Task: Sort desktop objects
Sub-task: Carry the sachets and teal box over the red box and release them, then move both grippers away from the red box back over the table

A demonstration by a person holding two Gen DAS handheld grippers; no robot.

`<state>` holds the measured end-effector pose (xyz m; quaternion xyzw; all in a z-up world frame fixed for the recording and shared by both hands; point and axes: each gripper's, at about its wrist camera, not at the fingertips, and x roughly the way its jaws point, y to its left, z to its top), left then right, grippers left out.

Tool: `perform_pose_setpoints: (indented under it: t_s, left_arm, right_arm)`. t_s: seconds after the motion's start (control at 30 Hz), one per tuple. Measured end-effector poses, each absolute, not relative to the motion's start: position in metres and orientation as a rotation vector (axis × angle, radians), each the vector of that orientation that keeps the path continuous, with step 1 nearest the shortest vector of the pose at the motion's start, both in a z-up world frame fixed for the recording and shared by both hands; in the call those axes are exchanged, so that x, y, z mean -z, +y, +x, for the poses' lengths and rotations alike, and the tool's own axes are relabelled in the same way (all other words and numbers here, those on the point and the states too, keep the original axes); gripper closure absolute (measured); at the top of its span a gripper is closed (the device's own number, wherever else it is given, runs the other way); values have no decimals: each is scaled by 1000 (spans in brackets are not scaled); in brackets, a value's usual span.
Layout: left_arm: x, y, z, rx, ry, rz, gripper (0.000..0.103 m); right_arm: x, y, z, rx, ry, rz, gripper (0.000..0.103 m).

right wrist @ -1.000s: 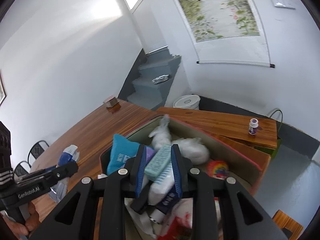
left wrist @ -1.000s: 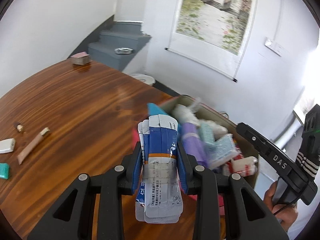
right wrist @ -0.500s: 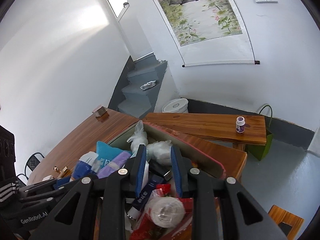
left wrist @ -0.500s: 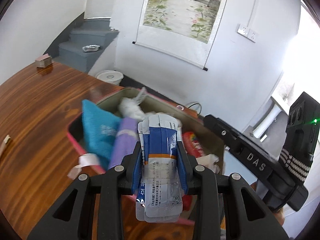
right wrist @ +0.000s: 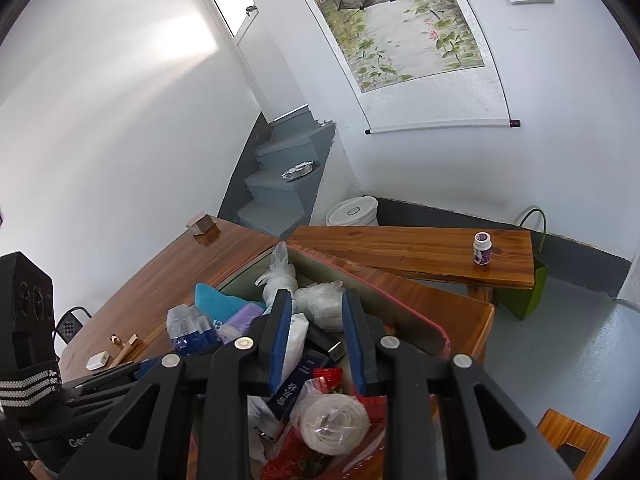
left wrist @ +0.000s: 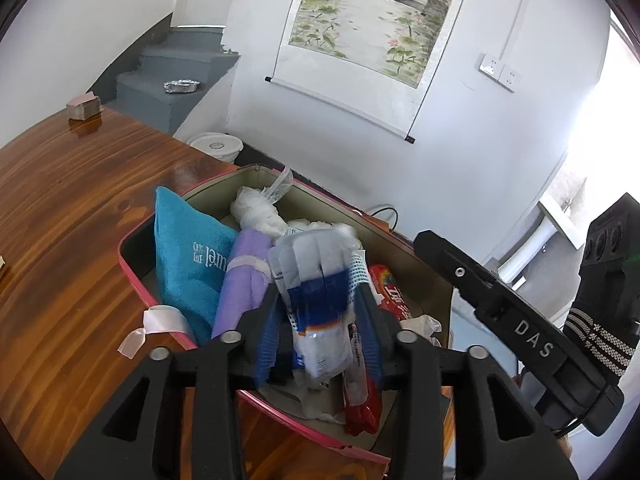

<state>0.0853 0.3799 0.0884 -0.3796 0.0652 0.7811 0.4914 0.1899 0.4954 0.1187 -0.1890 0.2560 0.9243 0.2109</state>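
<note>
Between the left gripper's [left wrist: 318, 312] wide jaws a blue-white packet [left wrist: 316, 280] hangs loose above the crowded pink-rimmed box [left wrist: 132, 272]; the right gripper's [right wrist: 314, 340] jaws gape empty.

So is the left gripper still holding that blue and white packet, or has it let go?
Let go. The left gripper is open, with gaps beside the blurred blue and white packet, over the pink-rimmed box.

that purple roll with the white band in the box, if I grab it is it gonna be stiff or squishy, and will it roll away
The purple roll looks like thin bags bound by a band, so it is probably light and squashes under the fingers. Wedged between the teal towel pack and other clutter in the pink box, it seems unlikely to roll.
</note>
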Motion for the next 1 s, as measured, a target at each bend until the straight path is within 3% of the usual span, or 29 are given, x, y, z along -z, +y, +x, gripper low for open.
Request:
perform_pose_setpoints:
  t_s: [0.07,0.47,0.5,0.63,1.0]
  left_arm:
    - [-90,382,88,-1887,180,-909,41]
    - [-97,356,75,-1949,138,-895,41]
    - [-99,351,72,-1974,132,-887,41]
    - [-103,327,57,-2088,139,-862,40]
    - [-98,248,14,-2293,76,-930,40]
  right_arm:
    - [-120,492,188,-2573,706,-530,74]
    - [-124,480,183,-2582,680,-538,73]
    - [-124,479,182,-2584,680,-540,70]
    - [-126,468,177,-2596,659,-538,37]
    - [-129,411,144,-2737,549,-605,31]
